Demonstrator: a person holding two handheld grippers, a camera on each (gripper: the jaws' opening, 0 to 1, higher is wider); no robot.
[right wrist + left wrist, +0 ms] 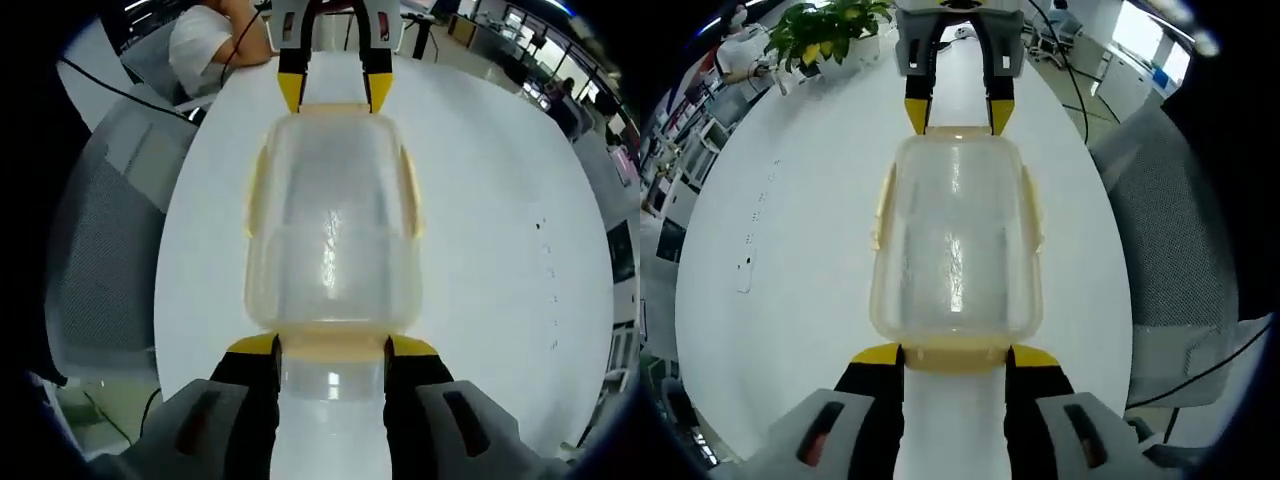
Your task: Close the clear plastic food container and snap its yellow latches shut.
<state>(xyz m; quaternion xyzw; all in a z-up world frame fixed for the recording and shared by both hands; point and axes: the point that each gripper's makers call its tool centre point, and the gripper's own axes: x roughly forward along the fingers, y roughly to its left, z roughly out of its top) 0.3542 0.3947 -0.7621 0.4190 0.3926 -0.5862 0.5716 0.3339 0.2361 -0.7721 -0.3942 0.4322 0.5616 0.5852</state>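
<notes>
A clear plastic food container (955, 240) with its lid on lies lengthwise on the white table (790, 230). Pale yellow latches (883, 205) run along its sides and ends. My left gripper (955, 355) is open, its yellow-tipped jaws astride the near end latch (955, 352). At the far end my right gripper (958, 115) faces me, jaws apart at that end. In the right gripper view the container (330, 230) is seen from the other end. There my right gripper (332, 347) is open around the end latch (332, 343), and the left gripper (335, 90) stands opposite.
A potted plant (830, 35) stands at the table's far end. A grey mesh chair (1180, 240) sits beside the table edge, also seen as the chair (110, 230). A person in white (215, 35) is behind the table. Desks and cables fill the background.
</notes>
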